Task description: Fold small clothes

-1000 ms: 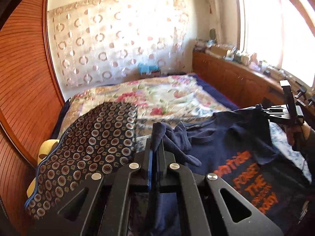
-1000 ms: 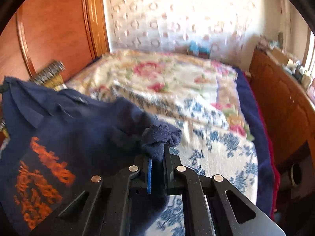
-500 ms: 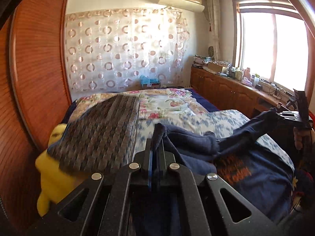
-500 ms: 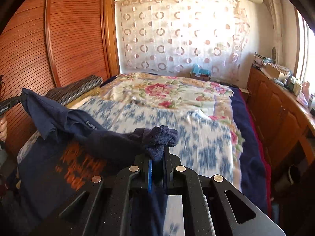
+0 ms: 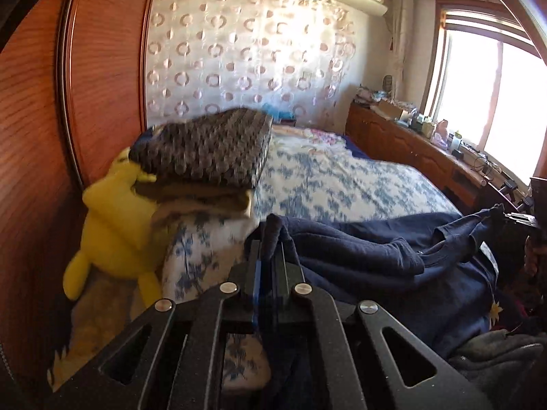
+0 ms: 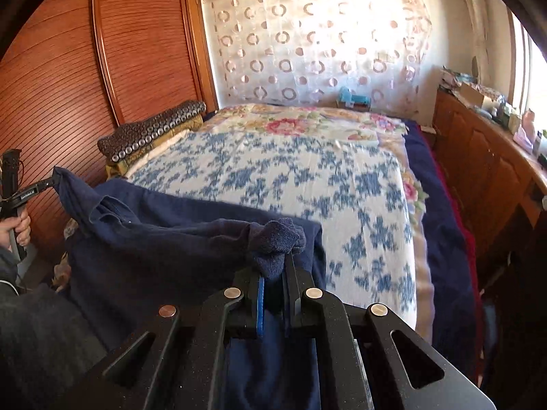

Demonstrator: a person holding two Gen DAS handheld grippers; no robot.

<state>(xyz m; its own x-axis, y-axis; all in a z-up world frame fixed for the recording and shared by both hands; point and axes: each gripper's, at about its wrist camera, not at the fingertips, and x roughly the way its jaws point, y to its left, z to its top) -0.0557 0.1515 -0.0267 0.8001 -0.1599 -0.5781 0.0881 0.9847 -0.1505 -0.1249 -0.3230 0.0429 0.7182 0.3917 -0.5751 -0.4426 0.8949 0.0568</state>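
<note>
A navy T-shirt (image 5: pixel 369 256) (image 6: pixel 164 239) hangs stretched between both grippers over the near end of the bed. My left gripper (image 5: pixel 271 239) is shut on one corner of the cloth, which bunches up between its pads. My right gripper (image 6: pixel 275 259) is shut on the other corner, a wad of navy fabric sticking up above its fingers. Each gripper shows in the other's view: the right one (image 5: pixel 509 217) at the far right edge, the left one (image 6: pixel 44 182) at the far left, held by a hand (image 6: pixel 18 225). The shirt's print faces away.
The bed (image 6: pixel 307 177) carries a blue-and-white floral blanket, with a pink floral one behind. A patterned dark cushion (image 5: pixel 208 147) on folded bedding and a yellow plush toy (image 5: pixel 112 225) sit by the wooden wardrobe (image 6: pixel 68 68). A wooden sideboard (image 6: pixel 485 157) with clutter runs under the window.
Both grippers have drawn back toward the foot of the bed, carrying the shirt with them. The orange print is no longer in view. Cushion and plush toy now loom closer on the left.
</note>
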